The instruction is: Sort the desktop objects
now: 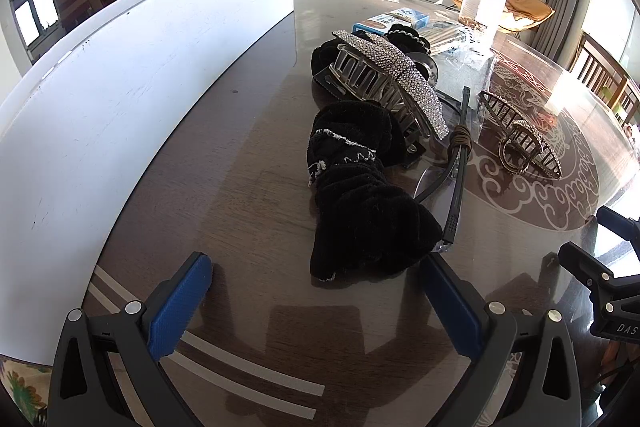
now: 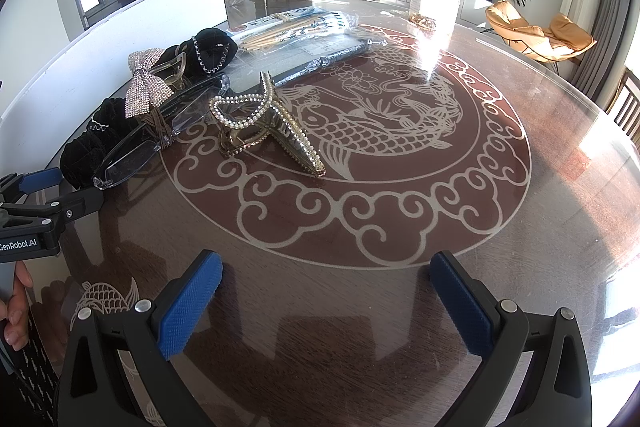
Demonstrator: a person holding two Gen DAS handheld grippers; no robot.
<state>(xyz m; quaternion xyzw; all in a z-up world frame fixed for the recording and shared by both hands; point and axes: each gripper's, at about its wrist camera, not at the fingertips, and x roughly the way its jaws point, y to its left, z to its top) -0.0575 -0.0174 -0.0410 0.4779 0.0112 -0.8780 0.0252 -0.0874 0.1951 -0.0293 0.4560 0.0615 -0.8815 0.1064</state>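
Both low wrist views share the pearl hair claw [image 2: 266,125].

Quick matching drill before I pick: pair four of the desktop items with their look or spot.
Things:
1. scrunchie
2. bow hair claw
3. pearl hair claw
4. glasses

Descriptions:
A. clear lenses, dark frame
B. black velvet, nearest the left gripper
C. alone on the red fish medallion
D. rhinestone bow on top

Pairs: 1-B, 2-D, 3-C, 4-A

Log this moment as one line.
left hand-held gripper open, before black scrunchie | right hand-held gripper open, empty | pearl clip untouched
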